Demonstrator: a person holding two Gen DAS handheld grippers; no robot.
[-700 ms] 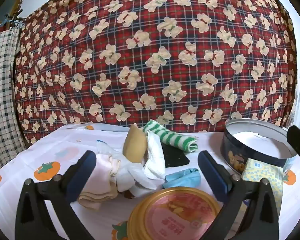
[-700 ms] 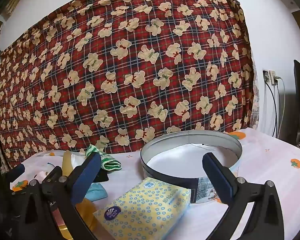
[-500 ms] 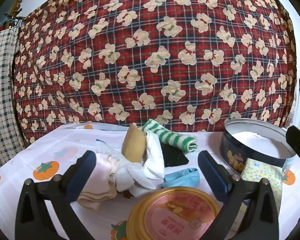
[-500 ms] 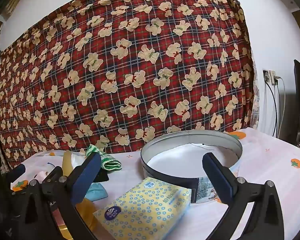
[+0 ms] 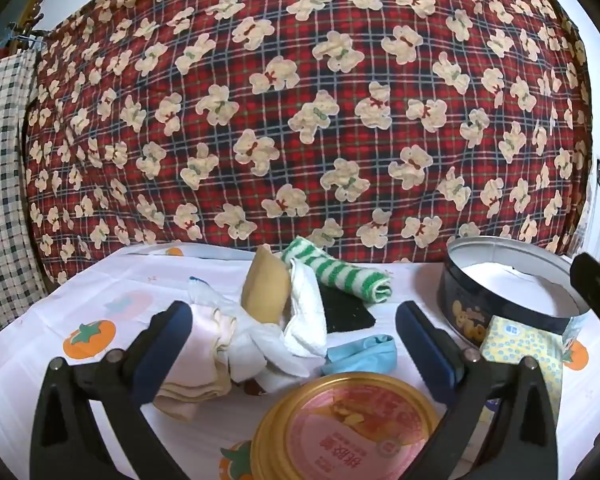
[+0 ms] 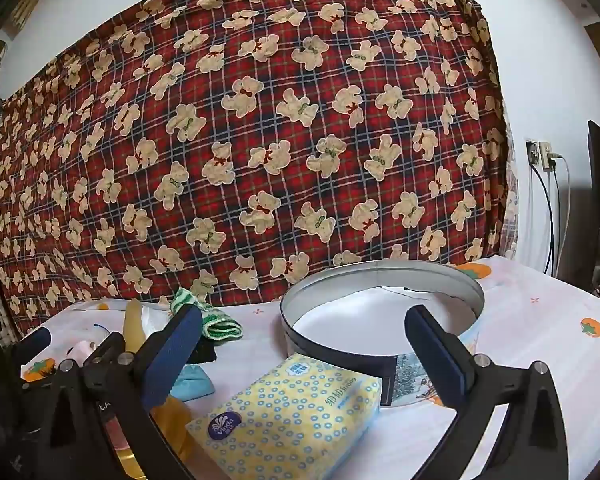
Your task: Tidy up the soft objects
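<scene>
A heap of soft cloths lies on the table in the left wrist view: a pink cloth (image 5: 204,364), white cloths (image 5: 300,320), a tan one (image 5: 266,290), a black one (image 5: 344,312), a blue one (image 5: 364,354) and a green-striped roll (image 5: 340,274). My left gripper (image 5: 292,348) is open and empty, just short of the heap. A round tin (image 6: 380,320) stands open and empty. My right gripper (image 6: 304,356) is open and empty, hovering over a yellow tissue pack (image 6: 292,412) in front of the tin.
A gold-rimmed pink lid (image 5: 348,428) lies close under the left gripper. The tin (image 5: 508,300) and tissue pack (image 5: 520,352) sit to its right. A red teddy-bear blanket (image 5: 300,100) hangs behind the table. Cables (image 6: 552,220) hang at the far right wall.
</scene>
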